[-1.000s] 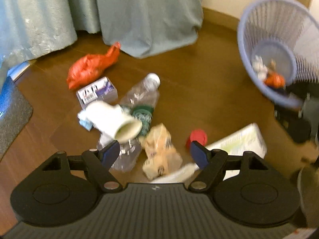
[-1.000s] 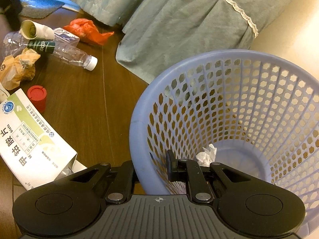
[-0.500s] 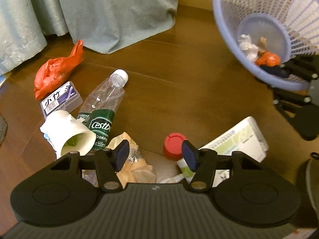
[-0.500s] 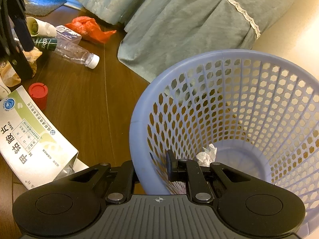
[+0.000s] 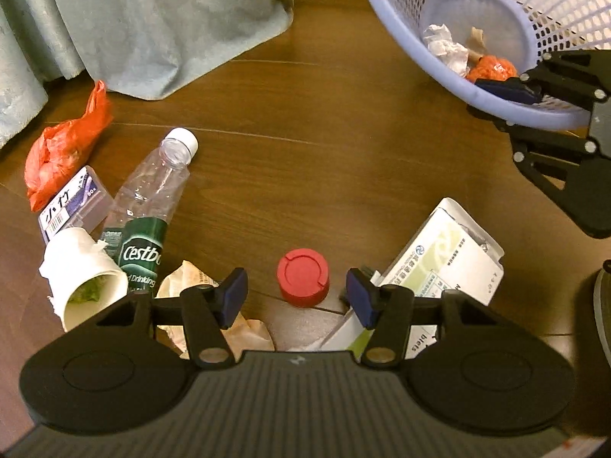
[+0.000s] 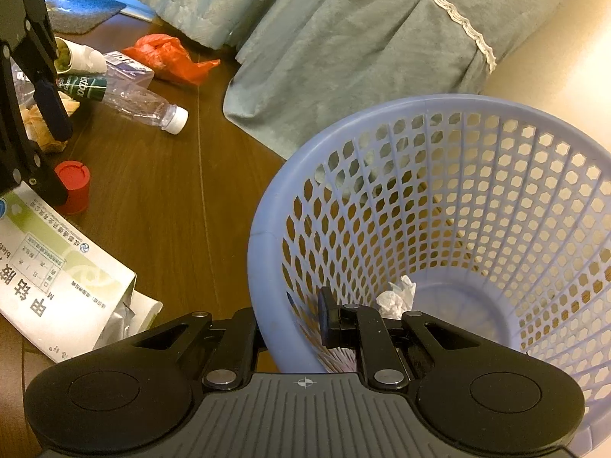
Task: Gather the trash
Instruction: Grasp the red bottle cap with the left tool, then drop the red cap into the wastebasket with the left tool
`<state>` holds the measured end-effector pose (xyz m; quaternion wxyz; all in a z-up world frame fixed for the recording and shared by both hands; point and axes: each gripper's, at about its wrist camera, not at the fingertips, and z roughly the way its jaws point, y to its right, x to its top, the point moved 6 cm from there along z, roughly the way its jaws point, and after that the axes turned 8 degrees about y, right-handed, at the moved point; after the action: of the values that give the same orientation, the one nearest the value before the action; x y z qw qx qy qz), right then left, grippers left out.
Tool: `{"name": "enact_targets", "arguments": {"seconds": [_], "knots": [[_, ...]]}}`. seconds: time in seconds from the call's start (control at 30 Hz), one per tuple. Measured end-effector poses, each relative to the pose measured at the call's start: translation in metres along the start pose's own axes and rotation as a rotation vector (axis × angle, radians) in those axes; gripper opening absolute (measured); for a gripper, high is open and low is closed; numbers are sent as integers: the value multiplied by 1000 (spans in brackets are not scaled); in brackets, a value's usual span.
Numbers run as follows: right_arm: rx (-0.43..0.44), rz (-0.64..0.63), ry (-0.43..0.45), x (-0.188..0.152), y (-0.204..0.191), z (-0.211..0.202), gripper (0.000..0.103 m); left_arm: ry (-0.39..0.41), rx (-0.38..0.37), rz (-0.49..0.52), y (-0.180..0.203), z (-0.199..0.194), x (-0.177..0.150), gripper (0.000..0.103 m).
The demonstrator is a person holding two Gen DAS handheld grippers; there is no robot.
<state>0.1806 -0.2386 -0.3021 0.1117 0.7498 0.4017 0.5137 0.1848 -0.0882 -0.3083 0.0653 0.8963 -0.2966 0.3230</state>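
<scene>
My left gripper (image 5: 297, 299) is open low over the wooden floor, and a red cap (image 5: 303, 276) stands just ahead between its fingers, untouched. To its left lie crumpled tan paper (image 5: 191, 278), a white paper cup (image 5: 82, 271), a clear bottle (image 5: 152, 198) with a green label, a small purple-labelled box (image 5: 72, 202) and an orange plastic bag (image 5: 61, 149). A white and green carton (image 5: 443, 263) lies on the right. My right gripper (image 6: 292, 324) is shut on the rim of the tilted lilac basket (image 6: 267, 229), which holds a white tissue (image 6: 397, 297).
Grey-green fabric (image 5: 160, 26) hangs to the floor at the back. A blue mat (image 6: 80, 15) lies far left in the right wrist view. A cream wall (image 6: 553, 38) rises behind the basket. A dark object (image 5: 603, 305) sits at the right edge.
The left gripper swung right and lower, from above the tan paper to the red cap, now centred between its fingers. The right gripper kept its hold on the basket rim.
</scene>
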Motion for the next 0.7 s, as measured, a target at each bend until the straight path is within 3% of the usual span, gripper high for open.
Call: {"name": "enact_targets", "arguments": {"seconds": [0.07,0.33,0.7], "knots": [[-1,1,-1,0,0,0,10,-10,3,-8,-2,5,0,51],[-1,0,-1,0,0,-1,10,-20,-9,-34,-4,9,2,26],[-1,0,-1,-1,1,-1,10,22,-17,-51,-6,-12,11,26]]}}
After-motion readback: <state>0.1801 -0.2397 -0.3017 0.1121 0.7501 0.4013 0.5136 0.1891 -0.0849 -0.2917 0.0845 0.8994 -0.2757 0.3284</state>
